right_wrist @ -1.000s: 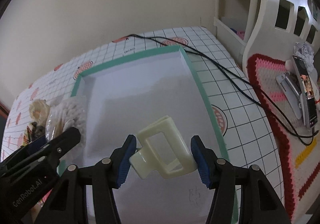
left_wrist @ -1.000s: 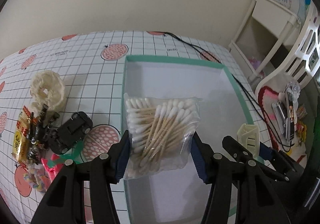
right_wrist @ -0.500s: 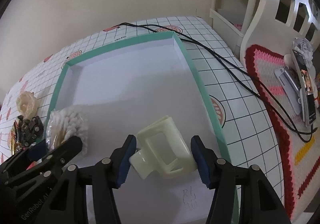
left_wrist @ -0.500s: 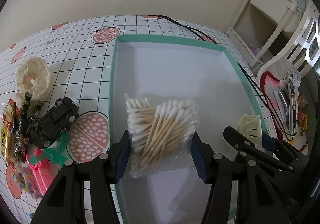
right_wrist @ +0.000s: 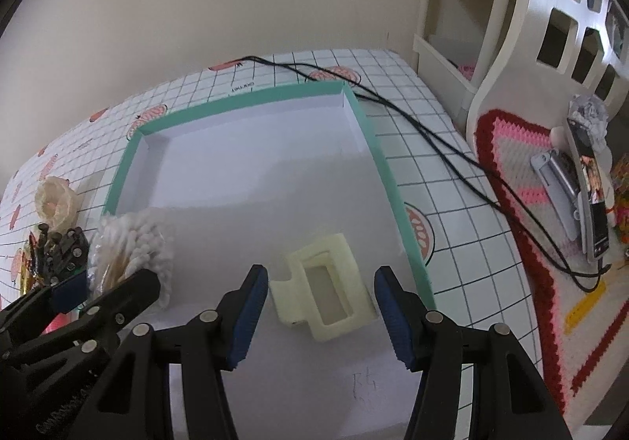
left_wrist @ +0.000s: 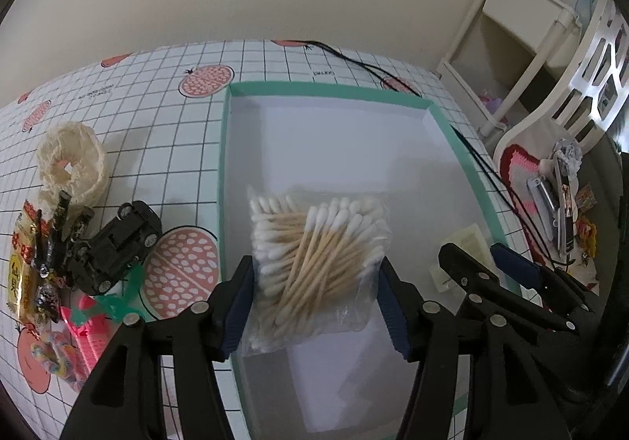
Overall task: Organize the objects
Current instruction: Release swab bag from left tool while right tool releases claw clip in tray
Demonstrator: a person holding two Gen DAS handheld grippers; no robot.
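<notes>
A shallow white tray with a teal rim [left_wrist: 222, 165] [right_wrist: 387, 180] lies on the checked tablecloth. My left gripper [left_wrist: 316, 306] is shut on a clear bag of cotton swabs [left_wrist: 314, 259] and holds it over the tray's near left part. The bag [right_wrist: 133, 243] and the left gripper [right_wrist: 98, 294] also show at the left of the right wrist view. A cream hair clip [right_wrist: 324, 298] lies on the tray floor near the right wall. My right gripper [right_wrist: 320, 316] stands open around the clip, with a small gap on each side. In the left wrist view the clip [left_wrist: 468, 243] peeks out behind the right gripper [left_wrist: 483, 267].
Left of the tray lie a black toy car [left_wrist: 118, 243], a cream crocheted ring [left_wrist: 72, 161], snack packets [left_wrist: 23, 263] and a pink comb [left_wrist: 84, 330]. A black cable [right_wrist: 432, 133] runs past the tray's right side. A phone [right_wrist: 593, 196] lies on a crocheted mat [right_wrist: 519, 149].
The hair clip has left the right gripper's fingers and now rests on the tray floor. The left gripper has carried the swab bag further over the tray.
</notes>
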